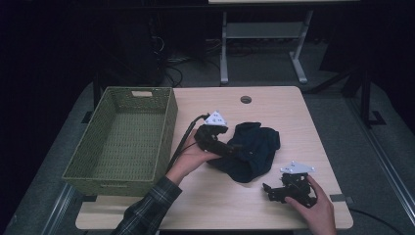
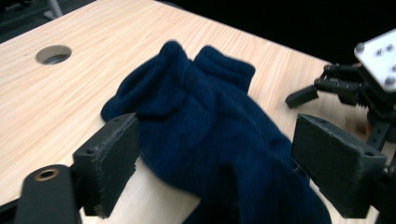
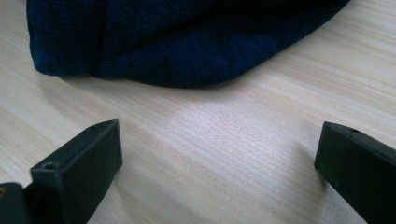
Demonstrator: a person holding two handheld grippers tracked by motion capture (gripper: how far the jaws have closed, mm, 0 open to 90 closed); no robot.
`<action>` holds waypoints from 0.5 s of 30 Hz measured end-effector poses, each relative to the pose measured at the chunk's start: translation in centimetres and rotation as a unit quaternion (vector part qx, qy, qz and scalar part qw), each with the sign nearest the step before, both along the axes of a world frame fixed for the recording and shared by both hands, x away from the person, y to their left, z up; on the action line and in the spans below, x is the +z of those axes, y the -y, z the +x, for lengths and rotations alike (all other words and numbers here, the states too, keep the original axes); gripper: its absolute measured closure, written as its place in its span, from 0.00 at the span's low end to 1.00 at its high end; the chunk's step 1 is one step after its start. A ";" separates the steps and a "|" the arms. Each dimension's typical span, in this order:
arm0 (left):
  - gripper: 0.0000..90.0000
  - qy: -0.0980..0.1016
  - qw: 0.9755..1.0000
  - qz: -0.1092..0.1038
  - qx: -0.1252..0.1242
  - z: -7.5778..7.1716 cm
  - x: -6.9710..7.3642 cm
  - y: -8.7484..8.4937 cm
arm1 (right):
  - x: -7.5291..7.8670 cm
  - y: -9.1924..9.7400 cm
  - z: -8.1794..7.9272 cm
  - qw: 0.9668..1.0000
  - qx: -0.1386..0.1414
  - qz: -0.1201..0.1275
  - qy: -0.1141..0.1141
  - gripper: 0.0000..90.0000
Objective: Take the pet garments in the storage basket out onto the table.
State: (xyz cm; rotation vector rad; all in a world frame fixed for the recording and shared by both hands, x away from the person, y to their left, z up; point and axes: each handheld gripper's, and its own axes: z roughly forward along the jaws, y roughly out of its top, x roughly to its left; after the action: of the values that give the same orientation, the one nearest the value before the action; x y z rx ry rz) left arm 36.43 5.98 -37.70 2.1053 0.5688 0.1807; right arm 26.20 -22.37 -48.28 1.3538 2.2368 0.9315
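A dark blue knitted garment (image 1: 253, 151) lies crumpled near the middle of the wooden worktop (image 1: 274, 105), to the right of a green woven basket (image 1: 122, 141).

The left gripper (image 1: 234, 151) lies low at the left edge of the garment. In the left gripper view its fingers (image 2: 109, 163) stand wide open, and the blue cloth (image 2: 210, 135) lies between them without being pressed.

The right gripper (image 1: 268, 191) rests on the worktop near the front right corner, just apart from the garment. Its fingers (image 3: 81, 165) are open too, with bare wood between them, and the edge of the garment (image 3: 187, 42) lies just beyond them.
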 end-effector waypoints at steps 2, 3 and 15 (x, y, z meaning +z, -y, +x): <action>0.15 0.001 1.000 0.000 0.004 -0.7 -0.2 -0.7 | 0.0 0.0 0.0 1.000 0.000 0.000 0.000 0.01; 0.15 0.001 1.000 -0.005 0.010 -1.2 -0.4 -1.3 | 0.0 0.0 0.0 1.000 0.000 0.000 0.000 0.01; 0.15 0.008 0.999 0.005 0.052 -3.6 -2.4 -4.3 | 0.0 0.0 0.0 1.000 0.000 0.000 0.000 0.01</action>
State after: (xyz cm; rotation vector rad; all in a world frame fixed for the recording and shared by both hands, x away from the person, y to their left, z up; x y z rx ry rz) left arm 32.82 10.32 -40.06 2.0833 0.6696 0.2597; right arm 26.17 -22.37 -48.28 1.3544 2.2371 0.9312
